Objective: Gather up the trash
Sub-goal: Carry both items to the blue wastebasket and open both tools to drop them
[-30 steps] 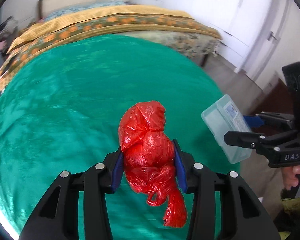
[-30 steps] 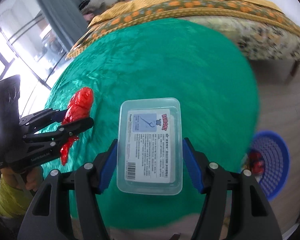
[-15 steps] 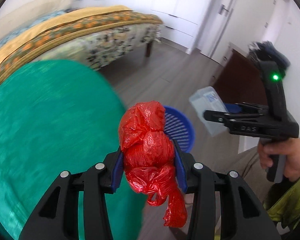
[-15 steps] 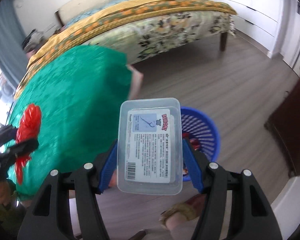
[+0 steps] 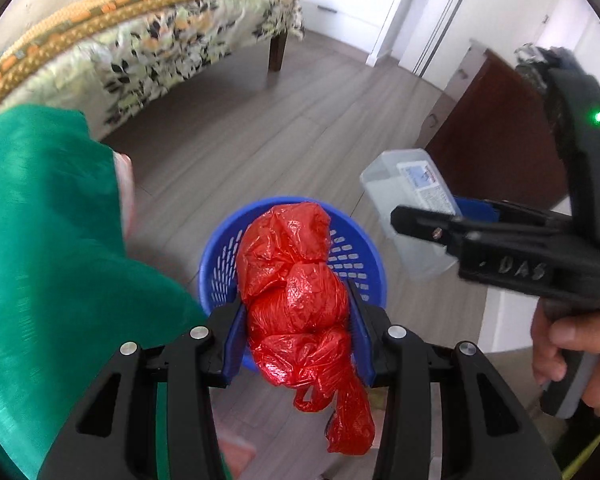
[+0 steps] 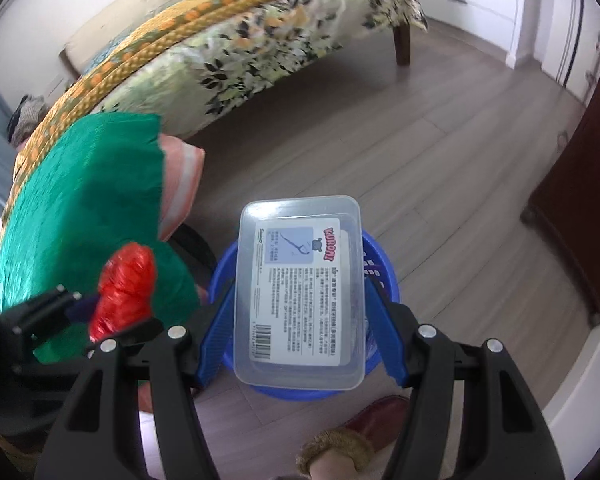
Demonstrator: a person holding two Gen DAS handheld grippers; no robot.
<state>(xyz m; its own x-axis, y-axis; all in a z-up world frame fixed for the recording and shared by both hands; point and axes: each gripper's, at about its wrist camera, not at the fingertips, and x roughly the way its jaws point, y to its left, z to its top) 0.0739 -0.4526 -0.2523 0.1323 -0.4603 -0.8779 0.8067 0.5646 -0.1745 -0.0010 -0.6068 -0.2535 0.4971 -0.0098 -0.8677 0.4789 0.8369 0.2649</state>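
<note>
1. The left gripper (image 5: 298, 312) clamps a knotted red plastic bag (image 5: 296, 296) directly above the blue perforated basket (image 5: 220, 264), seemingly positioned for dropping.
2. The right gripper (image 6: 300, 312) squeezes a clear labelled plastic box (image 6: 298, 292) above the same basket, awaiting release.

A crumpled red plastic bag (image 5: 296, 292) is showing glossy against a blue slotted basket (image 5: 352, 256). A clear plastic box (image 6: 298, 292) is wearing a pale blue-and-white label with pink lettering. A green cloth (image 5: 40, 248) is shimmering beside a bedspread (image 6: 228, 52) showing dark leaves on cream, edged in an orange-dotted yellow band, over grey-brown floorboards (image 6: 400, 152).
</note>
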